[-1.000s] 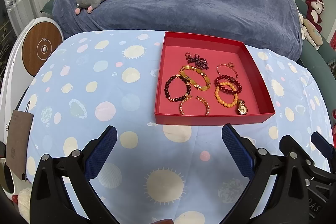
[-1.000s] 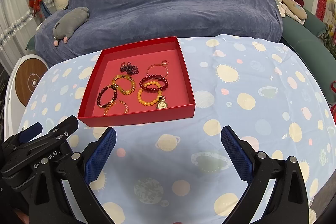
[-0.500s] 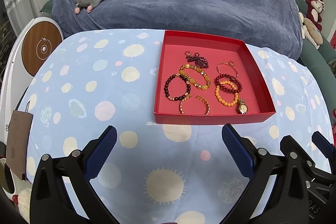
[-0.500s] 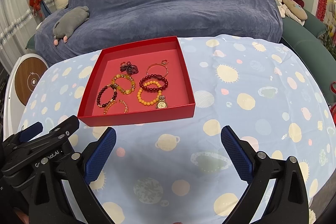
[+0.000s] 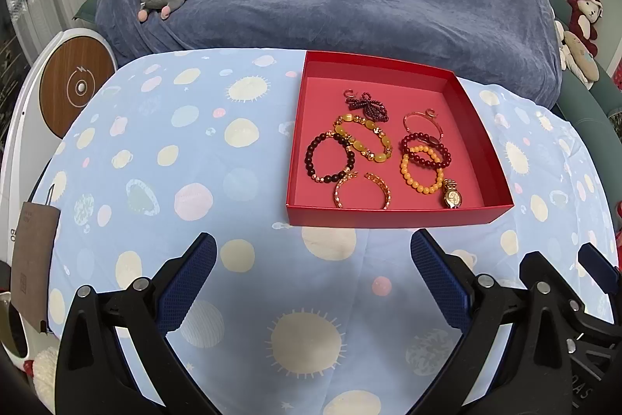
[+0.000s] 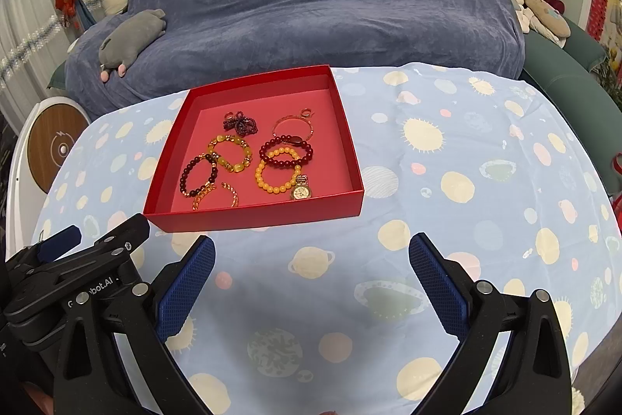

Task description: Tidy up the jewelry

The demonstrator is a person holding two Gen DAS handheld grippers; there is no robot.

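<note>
In red box, roughly seven bracelets, one watch

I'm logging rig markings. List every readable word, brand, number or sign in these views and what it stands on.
"bot.AI": on the left gripper's black frame, seen from the right wrist view; leading letters are unclear.
"OAS": on the right gripper's frame at the left wrist view's lower right edge, cut off.
"60": on the white appliance, partly hidden.
Lightning-bolt sign: on its wooden disc.
Watch dial: too small to read.
</note>
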